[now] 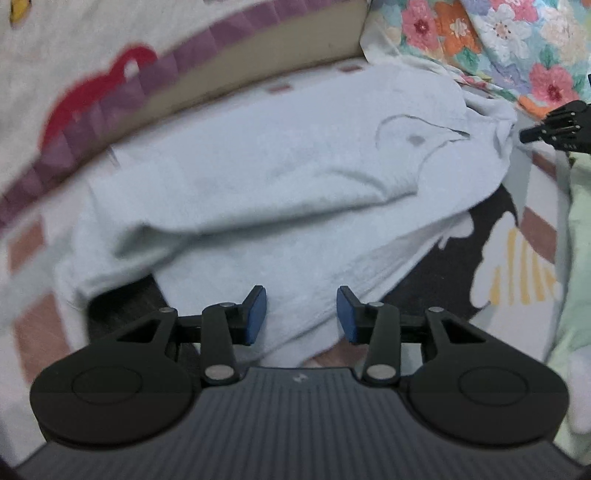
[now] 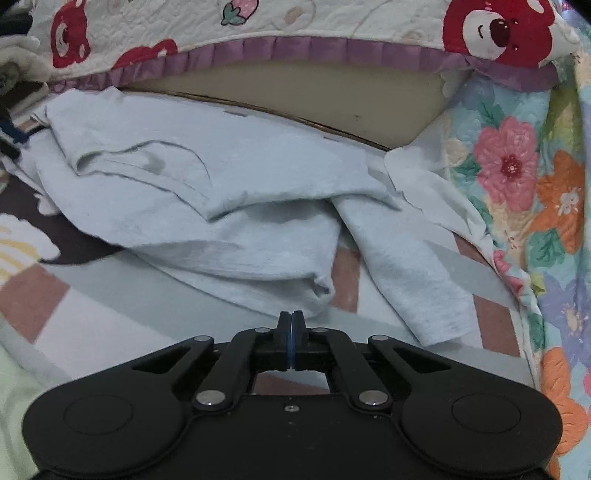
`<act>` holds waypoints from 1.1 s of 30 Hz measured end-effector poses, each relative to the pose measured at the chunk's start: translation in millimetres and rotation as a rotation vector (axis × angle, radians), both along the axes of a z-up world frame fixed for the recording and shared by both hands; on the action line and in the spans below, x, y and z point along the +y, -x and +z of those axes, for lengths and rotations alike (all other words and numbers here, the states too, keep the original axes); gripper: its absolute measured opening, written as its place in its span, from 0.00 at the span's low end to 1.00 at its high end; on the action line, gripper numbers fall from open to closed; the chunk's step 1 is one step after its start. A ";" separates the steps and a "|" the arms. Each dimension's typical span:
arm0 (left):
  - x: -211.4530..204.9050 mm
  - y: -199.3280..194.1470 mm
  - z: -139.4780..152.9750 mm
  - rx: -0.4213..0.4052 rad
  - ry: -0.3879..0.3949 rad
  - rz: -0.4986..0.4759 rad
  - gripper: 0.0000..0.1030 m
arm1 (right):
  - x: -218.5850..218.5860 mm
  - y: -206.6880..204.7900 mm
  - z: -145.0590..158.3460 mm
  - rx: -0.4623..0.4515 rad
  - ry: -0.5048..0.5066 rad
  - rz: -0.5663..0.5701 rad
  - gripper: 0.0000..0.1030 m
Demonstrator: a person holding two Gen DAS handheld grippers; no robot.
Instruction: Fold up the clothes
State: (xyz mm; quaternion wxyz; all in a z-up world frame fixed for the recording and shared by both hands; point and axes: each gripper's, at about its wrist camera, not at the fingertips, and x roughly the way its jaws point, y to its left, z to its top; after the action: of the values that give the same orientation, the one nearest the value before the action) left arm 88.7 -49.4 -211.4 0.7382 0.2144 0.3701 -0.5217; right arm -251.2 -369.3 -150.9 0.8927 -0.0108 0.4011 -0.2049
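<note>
One pale blue garment (image 1: pixel 266 177) lies crumpled and part-folded on the patterned mat (image 2: pixel 110 306), its far edge close under the beige bed base (image 2: pixel 314 99), a sleeve (image 2: pixel 410 273) trailing toward the floral quilt (image 2: pixel 524 192) that crowds the right side. Two grippers: left gripper (image 1: pixel 301 314) with jaws wide apart, holding nothing, poised over the garment's near hem. Right gripper (image 2: pixel 291 339) jaws pressed together with nothing between them, just short of the folded edge; open mat lies nearside, bear-print coverlet (image 2: pixel 258 33) overhanging behind.

Home bedroom, bear-print quilt (image 2: pixel 258 26) with purple ruffle (image 2: pixel 314 50) at 12 o'clock, floral quilt (image 2: pixel 524 177) at 3 o'clock, patterned play mat (image 2: pixel 110 295) underneath, pale blue garment (image 2: pixel 229 206) at centre.
</note>
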 end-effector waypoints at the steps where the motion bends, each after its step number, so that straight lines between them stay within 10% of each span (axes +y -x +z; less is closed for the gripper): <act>1: 1.7 -1.7 -0.8 0.024 0.015 -0.006 0.49 | -4.6 -1.0 6.6 -0.027 -0.014 -0.010 0.02; 6: 1.8 5.8 1.0 0.085 -0.010 -0.092 0.47 | -43.5 -23.2 34.1 -0.142 -0.270 -0.039 0.47; 12: 5.9 19.2 8.1 0.148 -0.076 -0.155 0.23 | -63.3 -91.4 17.0 0.072 -0.393 0.028 0.47; 18: 22.4 18.1 33.8 0.045 0.026 -0.072 0.27 | -40.1 -100.4 1.8 0.340 -0.347 0.135 0.47; 28: 40.9 6.5 10.8 0.017 -0.045 -0.043 0.29 | -21.0 -58.9 -2.9 0.425 -0.350 0.207 0.46; 33: 43.5 13.2 9.6 0.048 -0.061 -0.087 0.29 | -10.7 -44.6 12.6 0.388 -0.137 0.229 0.43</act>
State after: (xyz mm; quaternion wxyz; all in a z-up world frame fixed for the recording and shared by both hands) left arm 75.5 -6.0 -201.8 0.6989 0.2400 0.3937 -0.5467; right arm -206.6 -380.0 -138.3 0.8151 -0.0346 0.5742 -0.0689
